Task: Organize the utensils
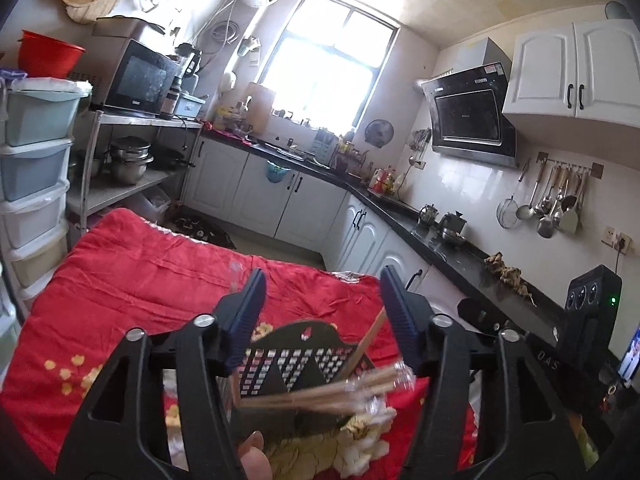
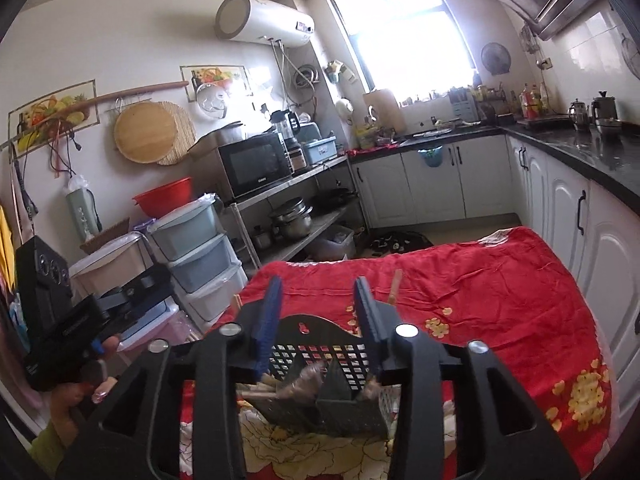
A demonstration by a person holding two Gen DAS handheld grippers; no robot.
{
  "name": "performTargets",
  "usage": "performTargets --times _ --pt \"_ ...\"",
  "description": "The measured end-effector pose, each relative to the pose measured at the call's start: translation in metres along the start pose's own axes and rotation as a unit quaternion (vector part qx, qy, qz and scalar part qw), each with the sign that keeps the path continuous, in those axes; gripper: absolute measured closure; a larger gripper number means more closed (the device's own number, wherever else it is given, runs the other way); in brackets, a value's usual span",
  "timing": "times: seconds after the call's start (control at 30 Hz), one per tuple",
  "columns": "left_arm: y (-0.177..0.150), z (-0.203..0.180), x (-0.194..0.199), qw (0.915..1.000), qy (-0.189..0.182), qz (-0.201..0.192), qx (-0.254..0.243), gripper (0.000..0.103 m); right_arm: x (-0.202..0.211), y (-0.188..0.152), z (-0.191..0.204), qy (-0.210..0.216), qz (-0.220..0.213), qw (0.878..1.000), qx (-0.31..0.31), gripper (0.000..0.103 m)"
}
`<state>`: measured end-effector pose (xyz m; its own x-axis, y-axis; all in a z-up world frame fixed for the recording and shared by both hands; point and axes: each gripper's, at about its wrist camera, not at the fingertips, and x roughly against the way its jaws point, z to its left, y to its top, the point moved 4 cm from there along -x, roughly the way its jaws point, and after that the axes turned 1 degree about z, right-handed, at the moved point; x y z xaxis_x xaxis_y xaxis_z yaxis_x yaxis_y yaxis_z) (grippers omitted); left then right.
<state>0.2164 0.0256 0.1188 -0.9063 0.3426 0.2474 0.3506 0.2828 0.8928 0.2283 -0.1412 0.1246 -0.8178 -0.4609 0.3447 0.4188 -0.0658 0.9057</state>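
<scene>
A black perforated utensil basket stands on a table under a red flowered cloth. In the left wrist view my left gripper hangs just above the basket, open, with nothing between its blue pads. Below it, wooden chopsticks with clear ends lie blurred across the basket, and one chopstick leans upright. In the right wrist view my right gripper is open over the same basket. Blurred utensils sit in its compartments. A wooden stick tip shows behind the right finger.
White cabinets with a black counter run close along the table's right side. Stacked plastic drawers and a steel shelf with pots stand on the other side. A hand holds the left gripper's body at the right view's left edge.
</scene>
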Motion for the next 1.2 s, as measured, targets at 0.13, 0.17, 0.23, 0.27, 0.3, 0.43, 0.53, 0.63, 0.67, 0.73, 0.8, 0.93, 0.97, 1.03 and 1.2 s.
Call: performTargets --times 0.13,0.17,0.23,0.27,0.3,0.43,0.53,0.63,0.67,0.73,0.8,0.93,0.97,1.03,1.2 --pt "-0.015 0.001 0.015 0.9999 0.012 0.009 0.003 0.034 0.015 -0.008 0.001 -0.013 -0.007 1.0 0.017 0.052" --pt "-0.019 0.001 0.018 0.9998 0.012 0.012 0.005 0.029 0.018 -0.011 0.002 -0.016 -0.008 1.0 0.021 0.048" --pt "-0.03 0.002 0.023 0.9996 0.016 0.02 0.005 0.022 0.025 -0.02 0.004 -0.023 -0.008 0.999 0.033 0.042" --pt "-0.034 0.002 0.024 0.9995 0.02 0.024 0.003 0.018 0.028 -0.025 0.005 -0.025 -0.005 0.999 0.039 0.038" --pt "-0.04 0.003 0.025 0.9992 0.027 0.03 0.0 0.016 0.031 -0.03 0.006 -0.029 -0.003 0.999 0.045 0.035" --pt "-0.066 0.008 0.029 0.9975 0.045 0.053 -0.008 0.011 0.038 -0.054 0.007 -0.043 0.005 0.997 0.061 0.026" --pt "-0.082 0.011 0.03 0.9964 0.053 0.066 -0.009 0.011 0.038 -0.071 0.006 -0.05 0.013 0.997 0.061 0.019" --pt "-0.101 0.016 0.032 0.9945 0.064 0.082 -0.008 0.011 0.036 -0.09 0.003 -0.057 0.028 0.996 0.058 0.016" --pt "-0.106 0.018 0.032 0.994 0.067 0.085 -0.009 0.011 0.035 -0.096 0.002 -0.059 0.033 0.996 0.056 0.015" --pt "-0.118 0.019 0.031 0.9924 0.078 0.095 -0.012 0.011 0.034 -0.11 -0.001 -0.062 0.047 0.996 0.053 0.014" --pt "-0.129 0.021 0.031 0.9911 0.082 0.104 -0.009 0.011 0.032 -0.119 -0.001 -0.066 0.058 0.995 0.052 0.011" --pt "-0.152 0.022 0.031 0.9884 0.098 0.115 -0.015 0.011 0.03 -0.149 -0.005 -0.073 0.083 0.993 0.052 0.009" --pt "-0.158 0.021 0.032 0.9883 0.102 0.112 -0.019 0.011 0.03 -0.153 -0.005 -0.076 0.084 0.992 0.051 0.009" --pt "-0.165 0.018 0.034 0.9882 0.107 0.107 -0.026 0.011 0.032 -0.161 -0.007 -0.083 0.08 0.992 0.049 0.008" --pt "-0.174 0.01 0.04 0.9882 0.12 0.078 -0.055 0.011 0.043 -0.173 -0.009 -0.099 0.044 0.993 0.054 0.007"
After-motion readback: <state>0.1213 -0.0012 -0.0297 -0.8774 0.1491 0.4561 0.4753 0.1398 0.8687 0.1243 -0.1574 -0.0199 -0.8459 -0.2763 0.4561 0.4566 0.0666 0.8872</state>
